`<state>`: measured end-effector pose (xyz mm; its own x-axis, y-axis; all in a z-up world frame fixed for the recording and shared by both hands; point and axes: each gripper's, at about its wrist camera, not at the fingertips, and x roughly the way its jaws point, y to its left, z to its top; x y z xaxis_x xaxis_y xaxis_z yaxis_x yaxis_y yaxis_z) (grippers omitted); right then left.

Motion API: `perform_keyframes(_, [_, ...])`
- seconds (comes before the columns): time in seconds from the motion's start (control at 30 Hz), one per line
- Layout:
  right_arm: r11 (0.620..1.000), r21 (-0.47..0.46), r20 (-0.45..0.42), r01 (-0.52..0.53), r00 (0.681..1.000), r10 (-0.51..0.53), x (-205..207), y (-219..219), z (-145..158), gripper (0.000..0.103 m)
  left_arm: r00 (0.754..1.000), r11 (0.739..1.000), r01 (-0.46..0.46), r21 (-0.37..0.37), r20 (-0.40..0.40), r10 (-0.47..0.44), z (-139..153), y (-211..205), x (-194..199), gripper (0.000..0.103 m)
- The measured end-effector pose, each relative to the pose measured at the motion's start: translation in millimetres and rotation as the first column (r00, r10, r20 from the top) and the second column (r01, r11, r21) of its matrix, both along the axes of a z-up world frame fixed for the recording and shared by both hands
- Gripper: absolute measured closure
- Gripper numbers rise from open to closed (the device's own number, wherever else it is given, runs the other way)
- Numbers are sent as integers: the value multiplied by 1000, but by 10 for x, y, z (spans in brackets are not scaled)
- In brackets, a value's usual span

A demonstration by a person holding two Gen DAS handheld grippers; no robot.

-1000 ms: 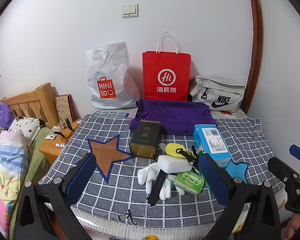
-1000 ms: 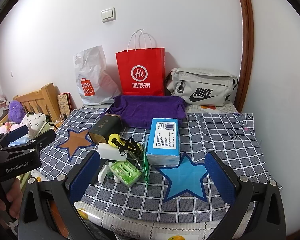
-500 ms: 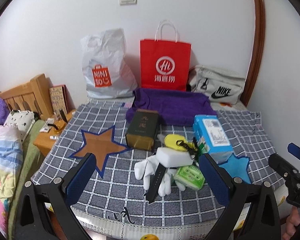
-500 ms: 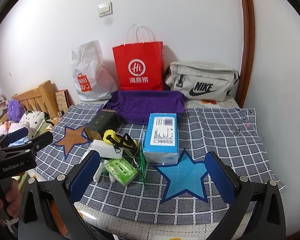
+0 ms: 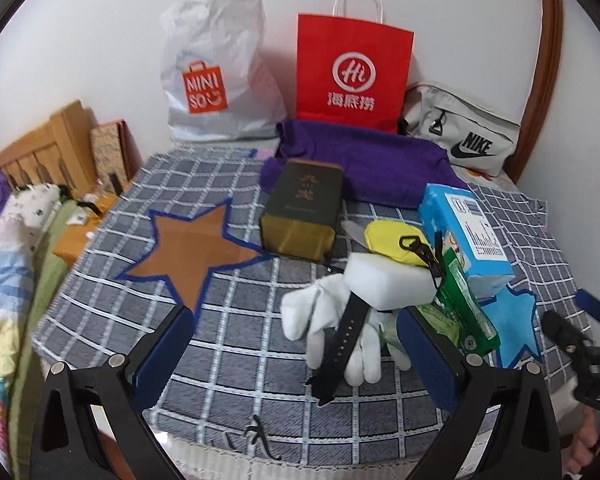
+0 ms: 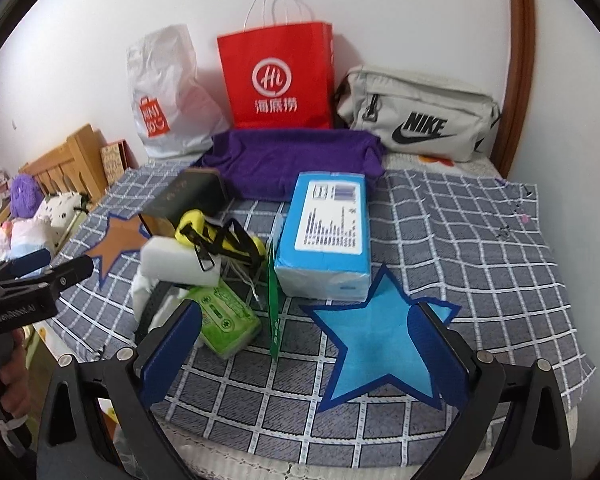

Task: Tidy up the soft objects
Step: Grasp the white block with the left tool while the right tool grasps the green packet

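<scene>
Blue-padded left gripper (image 5: 300, 354) wide over glove (image 5: 320, 312)

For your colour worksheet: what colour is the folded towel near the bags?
Purple towel, clearest in the right wrist view.

Checked cloth (image 5: 236, 344) under cluttered small items

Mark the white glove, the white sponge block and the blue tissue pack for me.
white glove (image 5: 300, 312), left wrist view, on its palm beside the strap.
white sponge block (image 5: 384, 282), left wrist view, on its front face.
blue tissue pack (image 6: 328, 216), right wrist view, on its printed top label.
</scene>
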<state>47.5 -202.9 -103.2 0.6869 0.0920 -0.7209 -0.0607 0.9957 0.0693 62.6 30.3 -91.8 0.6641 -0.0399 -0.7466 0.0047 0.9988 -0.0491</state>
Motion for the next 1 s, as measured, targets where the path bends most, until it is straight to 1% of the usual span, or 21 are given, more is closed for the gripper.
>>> perform_keyframes(0.07, [1000,14,-29,-8,1000,8,79,10,-104,11,1000,1000,19,-19,-3,-19,-58,-21,29,1])
perform_keyframes(0.13, [999,28,-54,-21,998,22,154,19,-202,16,999,999,41,-28,-11,-41,-114,-52,69,1])
perform_keyframes(0.27, [998,41,-74,-46,996,49,310,88,-385,20,997,997,72,-29,-18,-72,-219,-106,147,1])
perform_keyframes(0.37, [996,53,-97,-69,993,74,431,139,-513,33,995,995,95,-31,-21,-96,-267,-135,197,1])
perform_keyframes(0.4, [996,54,-106,-74,991,80,469,152,-552,35,995,994,101,-32,-23,-102,-277,-136,210,1])
perform_keyframes(0.43, [995,56,-115,-82,989,88,499,166,-597,40,994,994,105,-33,-23,-106,-292,-144,228,1])
perform_keyframes(0.47, [994,56,-125,-93,987,99,535,184,-648,43,994,993,110,-34,-23,-110,-308,-151,249,1])
perform_keyframes(0.57, [992,58,-130,-110,985,117,599,191,-753,61,991,990,133,-46,-25,-134,-348,-191,303,1])
perform_keyframes(0.6, [991,63,-130,-114,984,122,615,182,-774,64,989,989,142,-48,-24,-144,-360,-209,312,1])
perform_keyframes(0.63, [990,69,-129,-120,983,128,623,177,-790,75,988,987,151,-49,-24,-152,-372,-229,323,1])
perform_keyframes(0.67, [989,76,-128,-130,982,139,622,172,-797,89,987,986,159,-49,-25,-161,-381,-258,338,1])
perform_keyframes(0.7, [985,88,-123,-145,980,155,613,166,-796,91,986,985,166,-52,-24,-167,-386,-280,350,1])
perform_keyframes(0.83, [980,91,-105,-178,977,188,517,133,-753,95,979,977,202,-67,-10,-203,-381,-375,405,1])
perform_keyframes(1.0, [974,104,-89,-204,973,213,348,11,-648,96,969,967,247,-56,12,-247,-391,-473,498,1])
